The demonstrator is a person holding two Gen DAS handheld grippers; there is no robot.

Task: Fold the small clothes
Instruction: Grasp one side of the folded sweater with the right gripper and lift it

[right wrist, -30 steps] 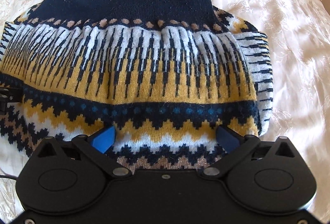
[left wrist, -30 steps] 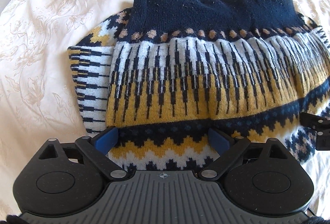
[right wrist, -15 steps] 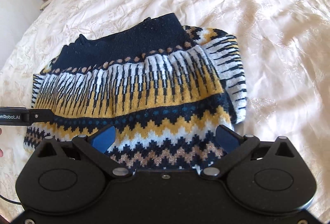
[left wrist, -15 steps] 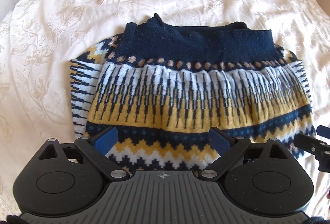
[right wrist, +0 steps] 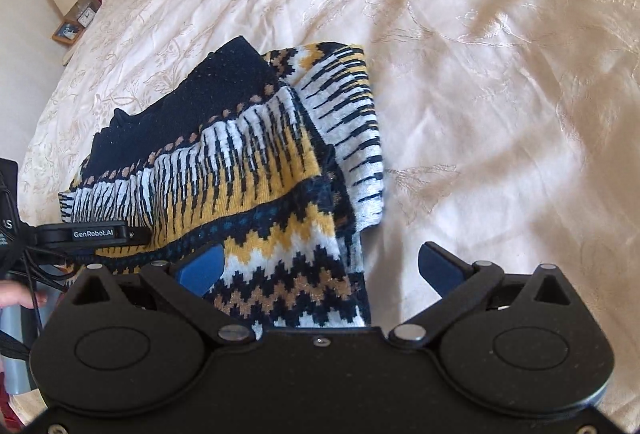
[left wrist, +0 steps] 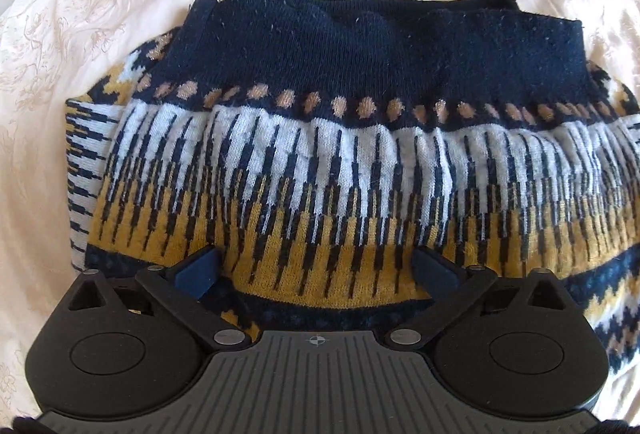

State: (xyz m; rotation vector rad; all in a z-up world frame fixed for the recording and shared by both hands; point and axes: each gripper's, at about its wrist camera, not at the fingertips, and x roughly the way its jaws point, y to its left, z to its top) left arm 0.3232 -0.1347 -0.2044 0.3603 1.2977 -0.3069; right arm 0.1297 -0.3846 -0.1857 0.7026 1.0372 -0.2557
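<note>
While your left gripper (left wrist: 316, 266) points steeply down over the folded knitted sweater with navy, mustard and white bands (left wrist: 344, 170), its jaws are opening and already stand wide, with the mustard band lying between the blue pads (left wrist: 198, 272) and no pad pressing on it. Your right gripper (right wrist: 320, 268) is spread wide too: its left pad sits over the sweater's zigzag hem, its right pad over bare cover, and nothing is pinched.

The sweater lies on the cream embroidered bed cover (right wrist: 500, 82). In the right wrist view its near right edge drops just in front of the gripper body, and a striped sleeve layer (right wrist: 356, 138) sticks out past the right side of the fold. To the right of that edge and beyond it the cover runs open and wrinkled, with plenty of room. In the left wrist view the left edge of the fold has a strip of bare cover beside it, and the navy ribbed band (left wrist: 376, 54) marks the far edge, with more cover beyond.

At the left of the right wrist view, your left gripper's black finger (right wrist: 92, 234) reads "GenRobot.AI". Far left, a bedside shelf (right wrist: 68, 34) holds a small clock; its face is too small to read.
</note>
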